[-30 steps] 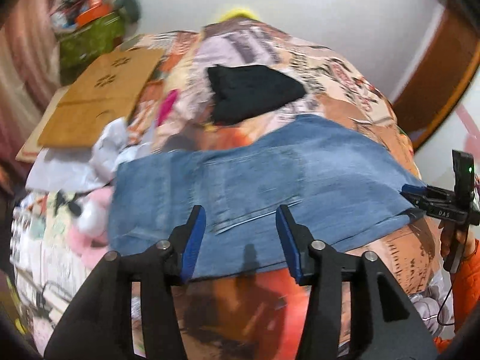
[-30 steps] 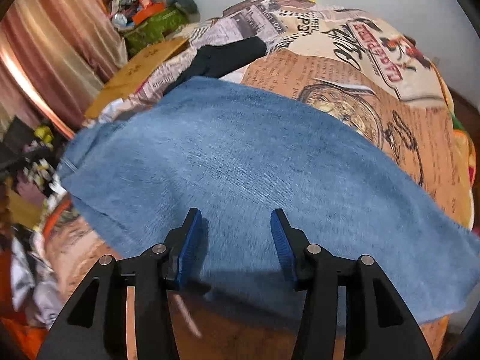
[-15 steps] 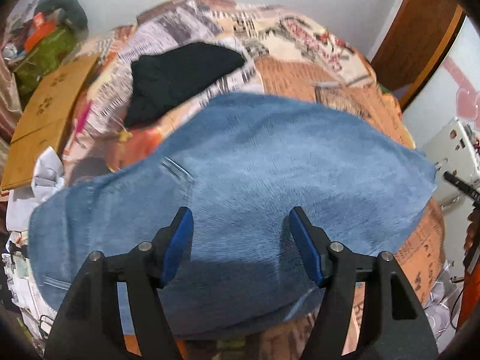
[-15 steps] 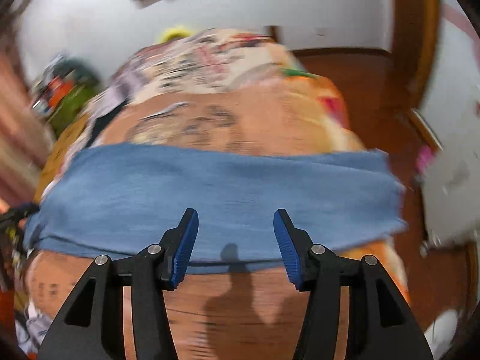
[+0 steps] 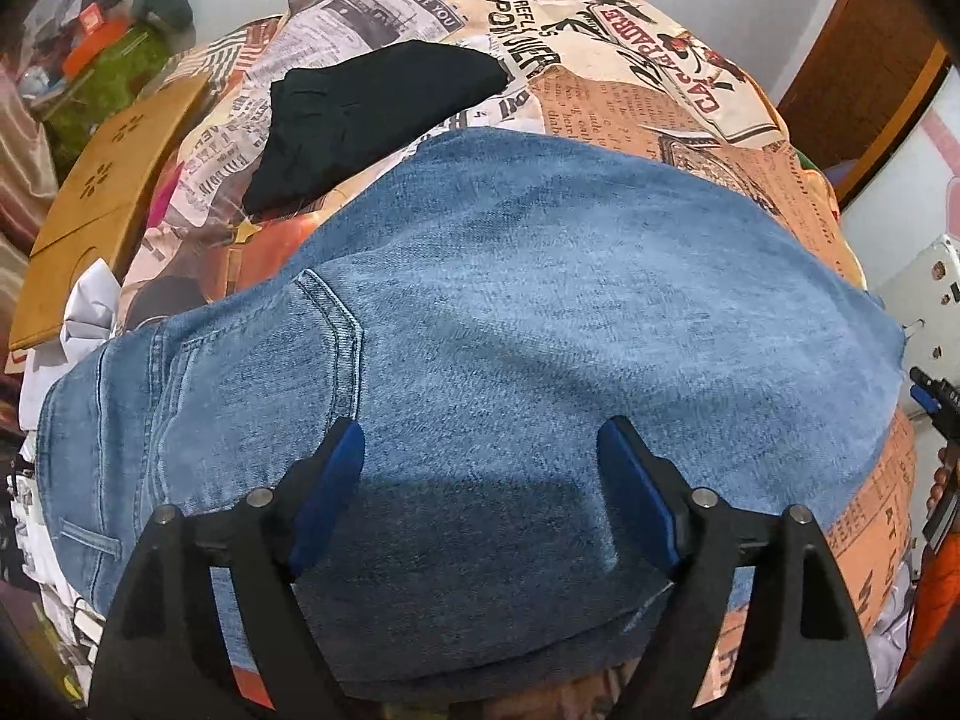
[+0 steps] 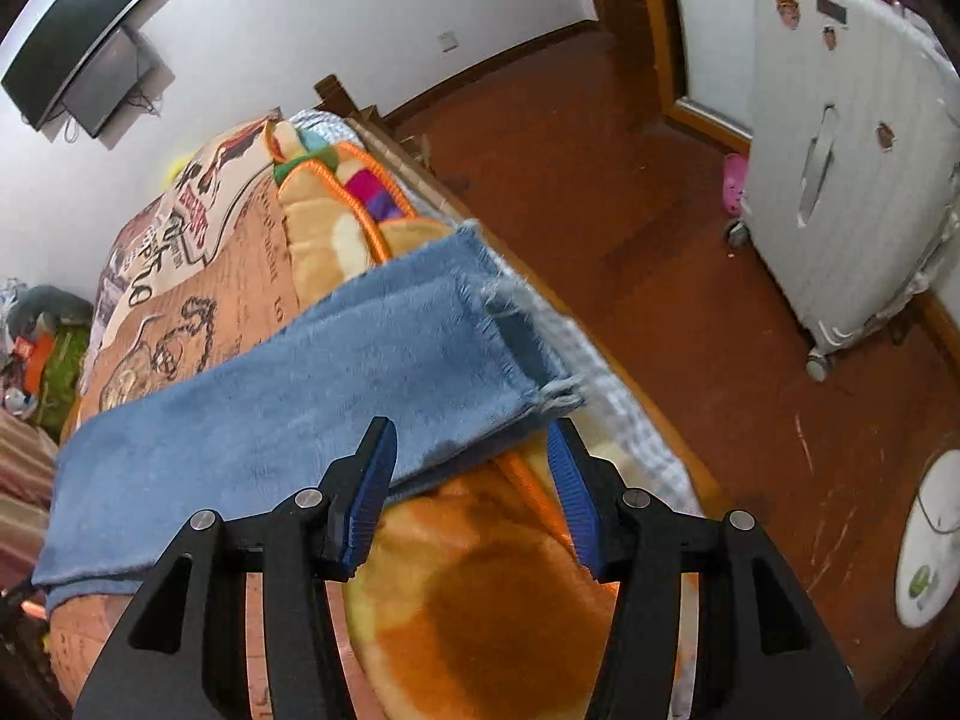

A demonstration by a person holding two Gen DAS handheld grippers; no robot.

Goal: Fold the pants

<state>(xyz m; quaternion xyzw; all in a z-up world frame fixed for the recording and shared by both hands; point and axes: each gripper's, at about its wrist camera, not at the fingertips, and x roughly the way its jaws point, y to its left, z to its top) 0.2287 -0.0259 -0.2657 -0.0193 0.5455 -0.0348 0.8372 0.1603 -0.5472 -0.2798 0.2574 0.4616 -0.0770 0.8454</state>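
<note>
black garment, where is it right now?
Left wrist view only: the black garment lies folded on the printed bedspread, upper left of centre, just beyond the jeans and right of the wooden board.

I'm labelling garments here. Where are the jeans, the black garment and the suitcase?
jeans [image 5: 540,312]: left wrist view, mid leg panel.
black garment [image 5: 372,114]: left wrist view, its centre.
suitcase [image 6: 852,138]: right wrist view, front shell.

The left gripper [image 5: 480,480] has matte black triangular finger arms with cut-out openings, round silver pins at the joints, and ribbed blue pads [image 5: 636,498] on the inner faces. The right gripper [image 6: 471,480] is built the same, black with blue pads. An orange sleeve [image 5: 939,594] shows at the left view's right edge.
</note>
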